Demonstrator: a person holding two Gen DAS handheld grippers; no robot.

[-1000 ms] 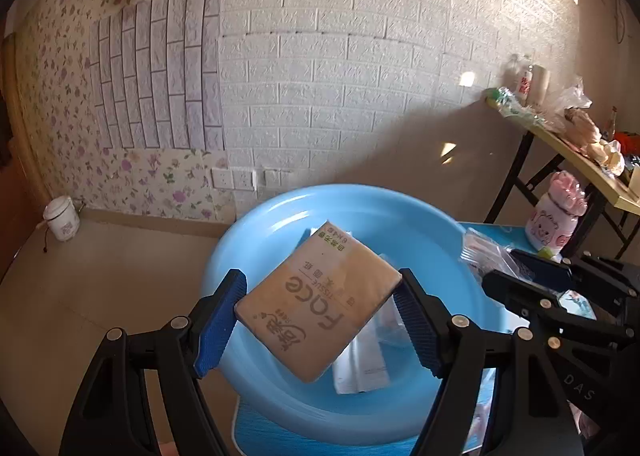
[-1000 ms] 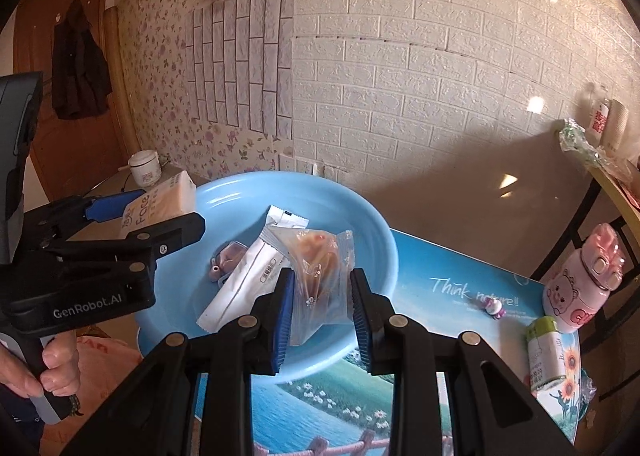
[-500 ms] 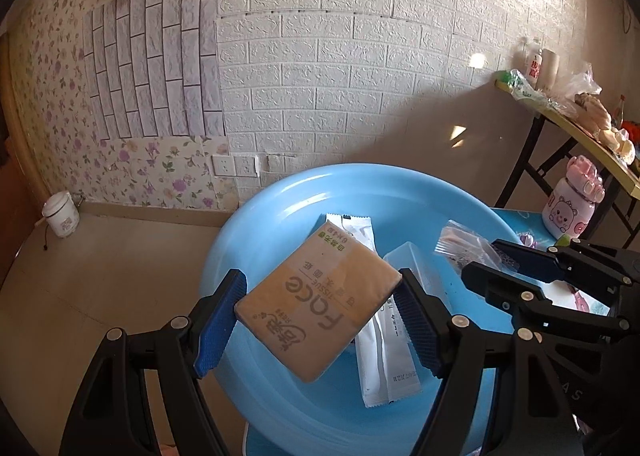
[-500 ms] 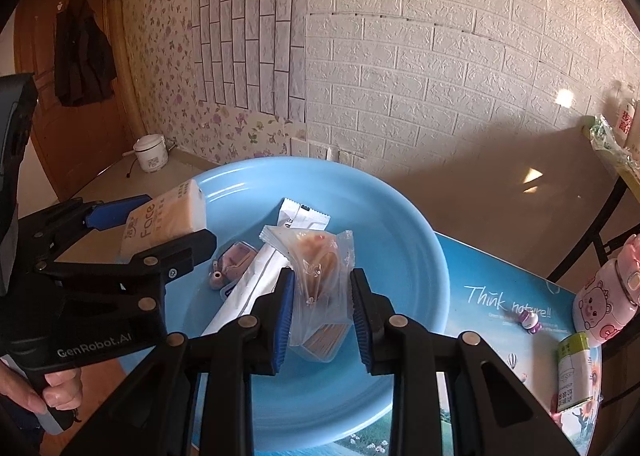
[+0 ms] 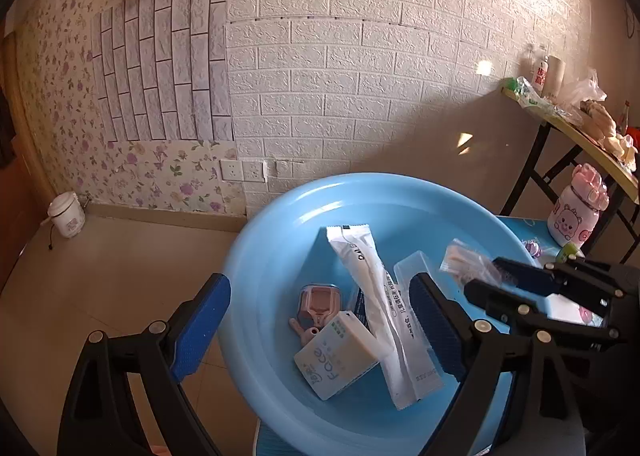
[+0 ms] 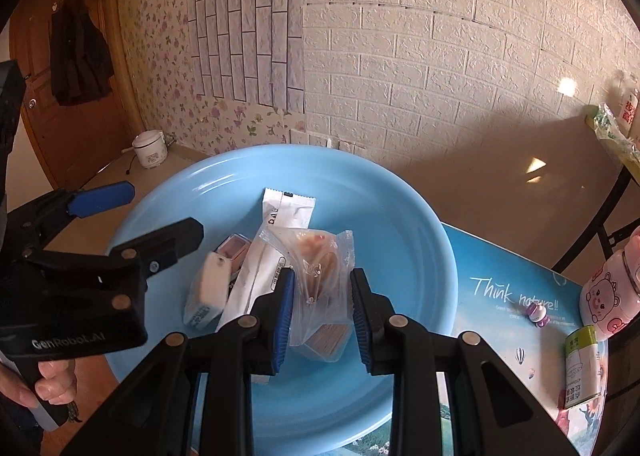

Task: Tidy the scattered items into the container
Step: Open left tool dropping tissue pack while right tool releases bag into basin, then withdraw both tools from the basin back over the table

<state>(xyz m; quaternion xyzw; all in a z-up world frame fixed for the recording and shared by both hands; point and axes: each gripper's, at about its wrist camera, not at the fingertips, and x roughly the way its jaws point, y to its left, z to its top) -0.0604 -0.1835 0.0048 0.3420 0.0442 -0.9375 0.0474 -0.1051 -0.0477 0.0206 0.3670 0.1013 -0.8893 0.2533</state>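
Your left gripper [image 5: 320, 330] has just been opening, jaws spread with nothing between them; the tissue pack [image 5: 336, 354] lies in the blue basin [image 5: 272, 240]. Your right gripper [image 6: 322, 306] pinches the snack bag [image 6: 320, 268] above the basin

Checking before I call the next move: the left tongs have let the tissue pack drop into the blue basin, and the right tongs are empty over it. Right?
Not quite. The right tongs are not empty: they are shut on a clear snack bag, as the right wrist view shows. The rest holds: the left tongs are open, and the tissue pack lies in the blue basin.
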